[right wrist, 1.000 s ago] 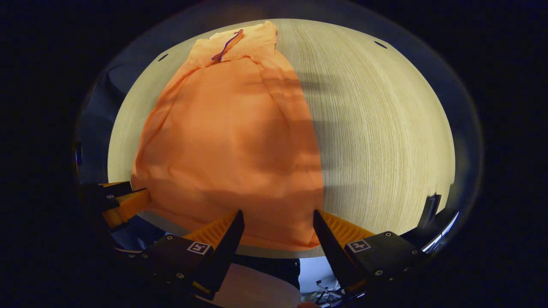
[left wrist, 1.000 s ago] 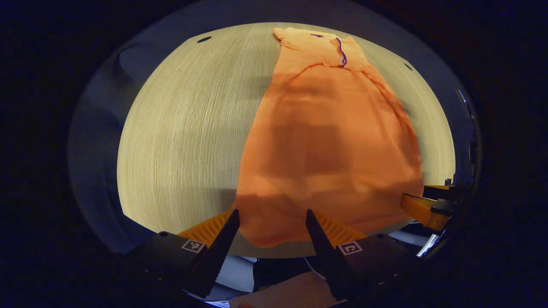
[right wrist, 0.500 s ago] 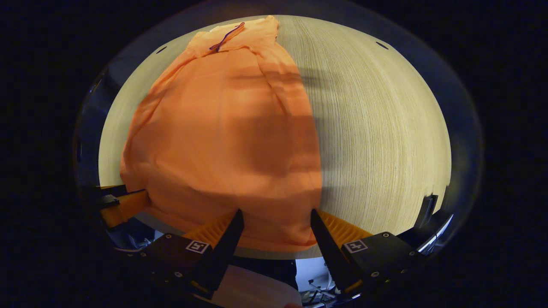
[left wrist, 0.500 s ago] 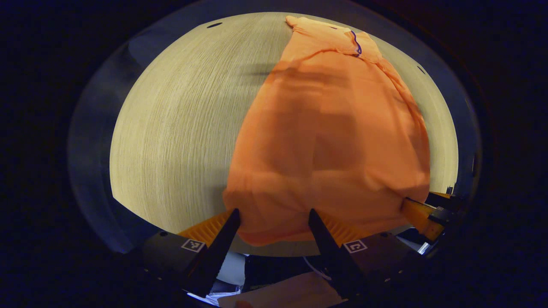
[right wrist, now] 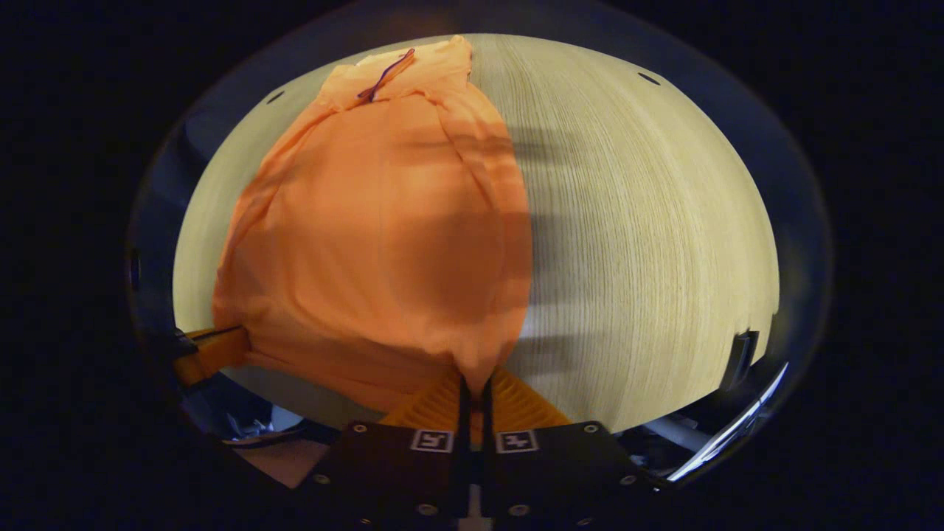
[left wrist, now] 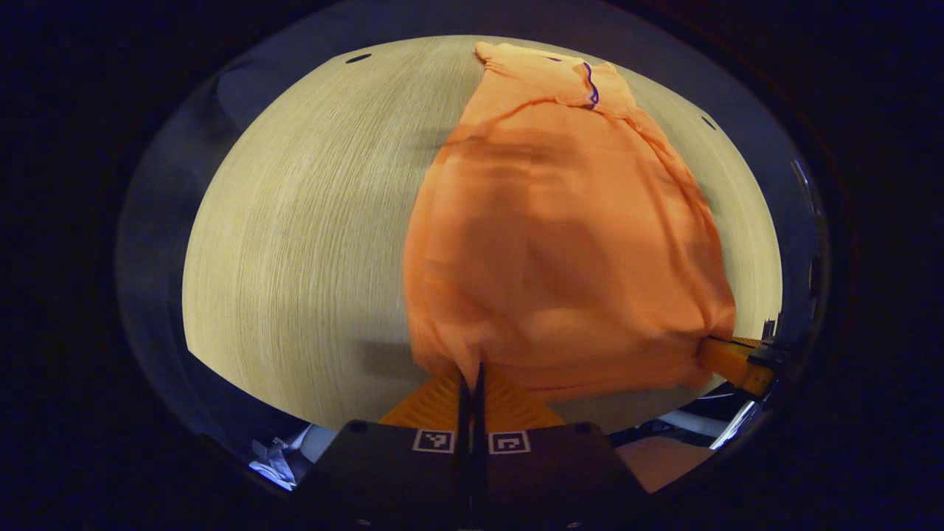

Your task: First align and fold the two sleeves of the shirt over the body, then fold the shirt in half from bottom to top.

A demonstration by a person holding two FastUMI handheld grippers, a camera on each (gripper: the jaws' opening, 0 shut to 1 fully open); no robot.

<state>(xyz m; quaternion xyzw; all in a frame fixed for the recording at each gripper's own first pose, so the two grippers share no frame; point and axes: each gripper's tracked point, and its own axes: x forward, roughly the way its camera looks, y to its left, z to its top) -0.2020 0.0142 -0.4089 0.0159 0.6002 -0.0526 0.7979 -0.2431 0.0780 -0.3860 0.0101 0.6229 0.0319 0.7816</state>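
Orange shirt [left wrist: 560, 221] on pale wooden table [left wrist: 295, 221]

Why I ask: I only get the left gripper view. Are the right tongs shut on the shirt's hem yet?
Observer: Yes. In the right gripper view the right tongs are shut, with the bottom corner of the orange fabric shirt bunched between both fingers.
Operator: Is that corner flat on the table?
Observer: It looks raised. The cloth gathers to a peak at the fingers, and a shadow falls on the pale wooden table beside it.
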